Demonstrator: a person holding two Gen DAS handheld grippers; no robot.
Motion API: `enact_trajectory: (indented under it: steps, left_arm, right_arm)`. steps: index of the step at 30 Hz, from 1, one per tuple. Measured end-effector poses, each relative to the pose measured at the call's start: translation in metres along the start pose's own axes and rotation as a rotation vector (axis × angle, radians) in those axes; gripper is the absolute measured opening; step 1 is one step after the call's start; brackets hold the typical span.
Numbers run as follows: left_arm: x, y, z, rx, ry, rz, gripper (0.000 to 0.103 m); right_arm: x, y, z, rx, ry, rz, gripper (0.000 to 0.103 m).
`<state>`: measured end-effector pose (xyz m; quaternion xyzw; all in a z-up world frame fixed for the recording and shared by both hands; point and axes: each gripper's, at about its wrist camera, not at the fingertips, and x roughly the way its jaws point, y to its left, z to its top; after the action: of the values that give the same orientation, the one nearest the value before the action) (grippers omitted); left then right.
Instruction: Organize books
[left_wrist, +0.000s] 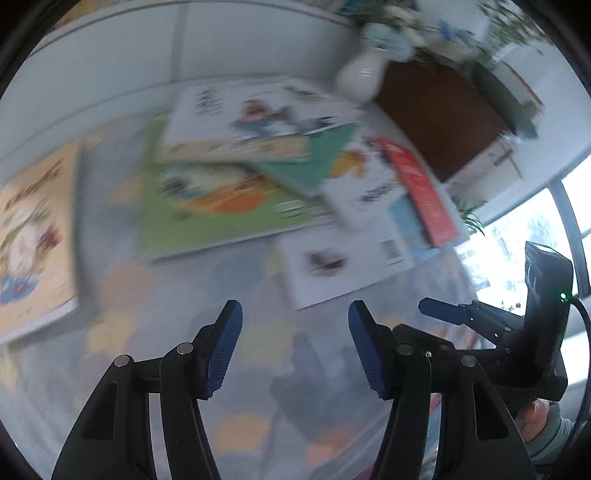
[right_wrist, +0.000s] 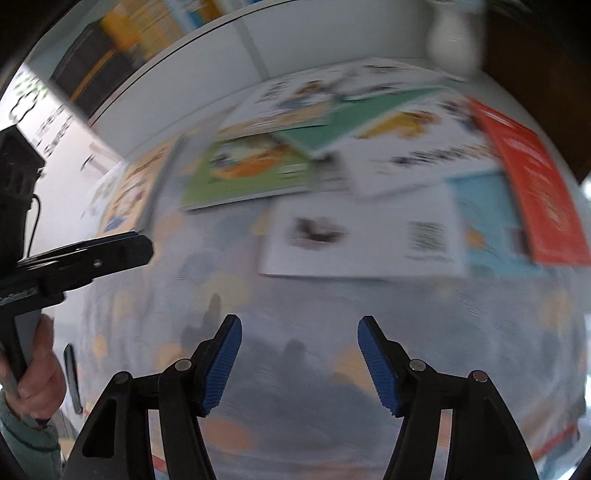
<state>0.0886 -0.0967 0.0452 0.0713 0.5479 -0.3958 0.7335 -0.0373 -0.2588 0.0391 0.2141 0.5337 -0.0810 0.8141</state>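
Worktop (left_wrist: 110, 369) with a pale patterned cover carries a loose pile of books near its far edge, against the white wall panel. Books overlap at skewed angles, so they read as unsorted, task probably at its start.

Green book (left_wrist: 221, 218) is the largest, flat at the pile's left, partly under a white cartoon-cover book (left_wrist: 258, 114) and a teal one (left_wrist: 314, 162). White book with a barcode (left_wrist: 351, 266) lies nearest the front, overlapping a light blue book (right_wrist: 480, 206). Red book (left_wrist: 421, 192) sits at the right end, tilted over the others. Yellow-cover book (left_wrist: 33, 236) lies apart, toward the left edge. All thin, glossy picture books; titles too blurred to read.

White vase (left_wrist: 360, 75) stands at the far right corner behind the pile.

Left gripper (left_wrist: 295, 347) and right gripper (right_wrist: 299, 362) hover over bare worktop in front of the pile, fingers about half apart, nothing between them. Both point down at the cover, likely lining up for a first pick.
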Motion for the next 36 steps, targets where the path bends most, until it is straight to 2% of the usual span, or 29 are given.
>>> enact_trajectory:
  steps: [4, 7, 9, 11, 12, 13, 16, 19, 22, 24, 25, 28, 36]
  left_arm:
    - [0.02, -0.051, 0.017, 0.056, 0.005, -0.019, 0.058]
    - [0.042, -0.083, 0.031, 0.035, 0.004, -0.034, 0.058]
    - [0.059, -0.102, 0.041, 0.007, 0.004, -0.061, 0.055]
    - [0.079, -0.119, 0.049, -0.01, 0.02, -0.102, 0.046]
    - [0.092, -0.129, 0.053, -0.019, 0.041, -0.118, 0.042]
    - [0.102, -0.135, 0.056, -0.029, 0.057, -0.125, 0.042]
    - [0.13, -0.154, 0.065, -0.066, 0.095, -0.128, 0.042]
    - [0.15, -0.166, 0.074, -0.082, 0.11, -0.103, 0.043]
    - [0.167, -0.172, 0.08, -0.104, 0.115, -0.087, 0.044]
    - [0.178, -0.174, 0.083, -0.122, 0.123, -0.067, 0.044]
    - [0.183, -0.175, 0.084, -0.131, 0.126, -0.068, 0.044]
    - [0.189, -0.178, 0.087, -0.15, 0.105, -0.072, 0.044]
    - [0.198, -0.189, 0.092, -0.153, 0.105, -0.106, 0.044]
  right_arm:
    - [-0.032, -0.06, 0.002, 0.139, -0.086, -0.075, 0.063]
    - [-0.052, -0.121, 0.01, 0.265, -0.132, -0.098, 0.063]
    - [-0.063, -0.167, 0.021, 0.335, -0.146, -0.1, 0.062]
    - [-0.068, -0.199, 0.028, 0.373, -0.156, -0.107, 0.059]
    - [-0.071, -0.214, 0.032, 0.388, -0.159, -0.121, 0.054]
    - [-0.072, -0.231, 0.036, 0.403, -0.156, -0.139, 0.049]
    - [-0.066, -0.274, 0.047, 0.433, -0.133, -0.151, 0.047]
    - [-0.054, -0.298, 0.057, 0.421, -0.089, -0.139, 0.047]
    - [-0.039, -0.305, 0.069, 0.365, -0.058, -0.136, 0.046]
    - [-0.033, -0.308, 0.074, 0.335, -0.05, -0.139, 0.041]
    - [-0.029, -0.31, 0.078, 0.322, -0.042, -0.143, 0.038]
    - [-0.022, -0.316, 0.084, 0.298, -0.029, -0.141, 0.038]
    - [-0.005, -0.319, 0.089, 0.228, 0.058, -0.06, 0.039]
